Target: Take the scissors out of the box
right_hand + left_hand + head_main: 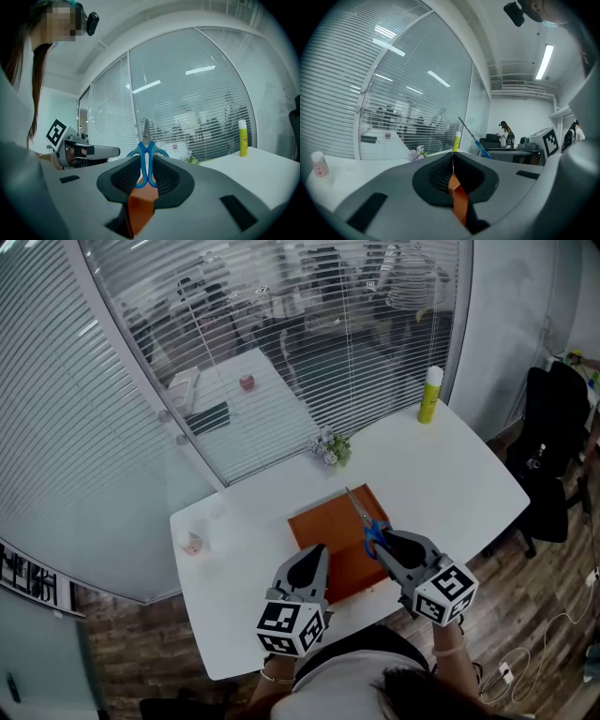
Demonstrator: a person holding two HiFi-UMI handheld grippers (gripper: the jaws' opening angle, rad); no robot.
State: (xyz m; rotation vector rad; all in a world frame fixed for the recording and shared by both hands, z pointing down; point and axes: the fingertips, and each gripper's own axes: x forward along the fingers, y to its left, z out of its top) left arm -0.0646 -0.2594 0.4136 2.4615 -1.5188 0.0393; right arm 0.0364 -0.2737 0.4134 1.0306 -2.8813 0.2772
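Grasp done, removal not finished. The right gripper (382,538) has its jaws clamped on the blue handles of the scissors (367,521), blades pointing away from the person. In the right gripper view the handles (146,159) sit squarely between the pads. The left gripper view shows the scissors (474,138) tilted up in the air, so they look lifted. In the head view they are still over the orange box (328,521), not clear of it.

The left gripper (319,551) is at the box's near left side. Its jaws are pressed nearly together with orange between them lower down (459,201), apparently pinching the box's edge to steady it.

Left to do, by judgement: carry the scissors sideways past the box rim, set them on the white desk (441,474), then release both grips.
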